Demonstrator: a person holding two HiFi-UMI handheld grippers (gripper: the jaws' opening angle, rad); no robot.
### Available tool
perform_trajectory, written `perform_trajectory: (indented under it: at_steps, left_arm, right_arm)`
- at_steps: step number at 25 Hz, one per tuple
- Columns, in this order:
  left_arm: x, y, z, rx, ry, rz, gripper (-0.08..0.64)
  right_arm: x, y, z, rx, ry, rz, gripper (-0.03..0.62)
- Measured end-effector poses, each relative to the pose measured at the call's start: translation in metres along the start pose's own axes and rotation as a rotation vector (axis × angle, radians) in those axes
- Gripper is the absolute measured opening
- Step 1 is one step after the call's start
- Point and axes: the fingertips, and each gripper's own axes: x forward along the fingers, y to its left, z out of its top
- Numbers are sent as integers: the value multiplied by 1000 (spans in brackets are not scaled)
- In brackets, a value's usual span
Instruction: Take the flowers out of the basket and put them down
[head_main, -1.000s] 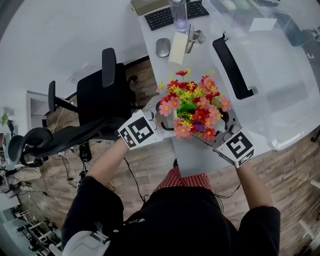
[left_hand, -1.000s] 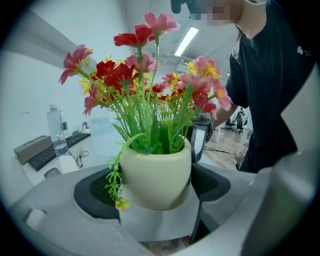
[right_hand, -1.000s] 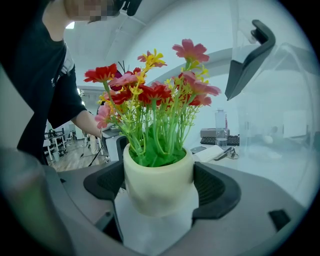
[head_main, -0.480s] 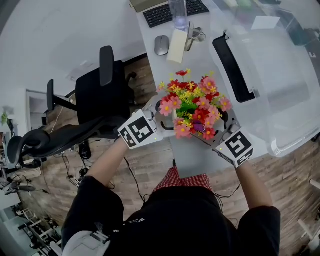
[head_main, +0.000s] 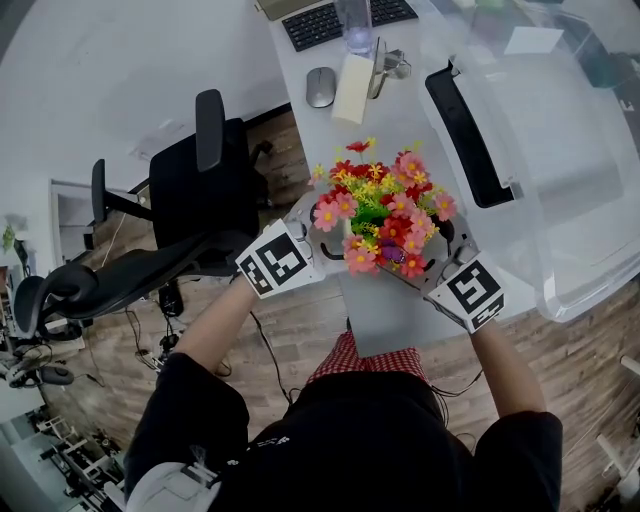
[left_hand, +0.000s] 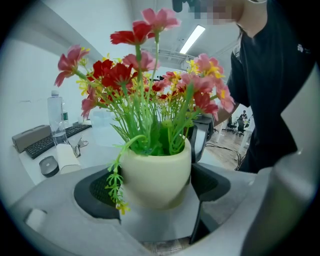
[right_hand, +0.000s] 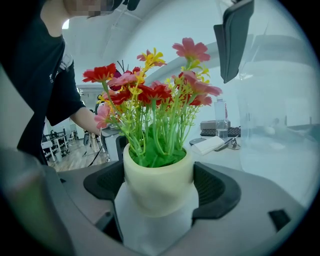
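Both tools grasp the same thing. The left gripper (left_hand: 155, 200) has its 2 black pads (left_hand: 95, 190) against the sides of the cream pot (left_hand: 156, 175), and the right gripper (right_hand: 157, 200) is closed round that pot from the opposite side. Neither is slack or empty.

The 2-sided hold looks deliberate. The flowers (head_main: 385, 210) are a tall, top-heavy bunch, so gripping the pot low down and from 2 directions prob. keeps it upright and stops it twisting. The stems stand roughly vertical in both gripper views, w/ 1 green sprig drooping over the rim on the left gripper's side.

In the head view the bunch sits centre frame, just above the person's lap, directly between the 2 marker cubes: left cube at its lower left, right cube at its lower right. Under it is the near end of the white desk (head_main: 385, 310). Whether the pot's base touches the desk or hangs just over it can't be told.

The big clear bin (head_main: 560, 150) fills the upper right, beside the pot and not around it, so the flowers look to be already out. Setting down prob. comes next. Mouse (head_main: 320, 88) and keyboard (head_main: 340, 20) lie at top centre, well apart.
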Motion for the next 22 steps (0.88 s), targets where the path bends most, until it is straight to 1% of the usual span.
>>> perform_trajectory:
  at_steps: [22]
  left_arm:
    - [6,10,-19,-38,21,3,434]
  right_arm:
    - [15,-7,-14,16,40,15,437]
